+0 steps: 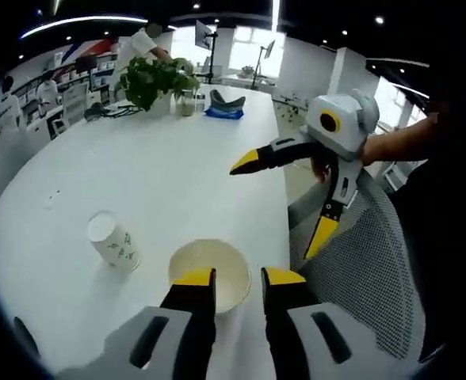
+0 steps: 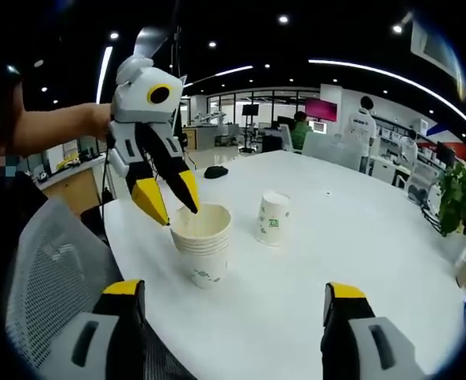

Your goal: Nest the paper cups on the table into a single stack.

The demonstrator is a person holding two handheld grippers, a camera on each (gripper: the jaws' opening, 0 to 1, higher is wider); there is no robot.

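A stack of nested paper cups (image 1: pixel 217 265) (image 2: pixel 202 241) stands near the edge of the white table (image 1: pixel 177 174) (image 2: pixel 344 237). My left gripper (image 1: pixel 239 277) (image 2: pixel 169 202) hovers at its rim, jaws a little apart, one tip outside the rim and one over the mouth; it is open. A single paper cup (image 1: pixel 114 242) (image 2: pixel 273 218) with a green print stands apart, farther in on the table. My right gripper (image 2: pixel 234 291) (image 1: pixel 280 203) is wide open with nothing in it, held off the table edge and facing the stack.
A grey mesh chair back (image 1: pixel 360 261) (image 2: pixel 51 269) sits beside the table edge. A potted plant (image 1: pixel 150 79) (image 2: pixel 459 202) and a blue item (image 1: pixel 223 113) stand at the far end. A small black object (image 2: pixel 215 171) lies on the table. People stand in the background.
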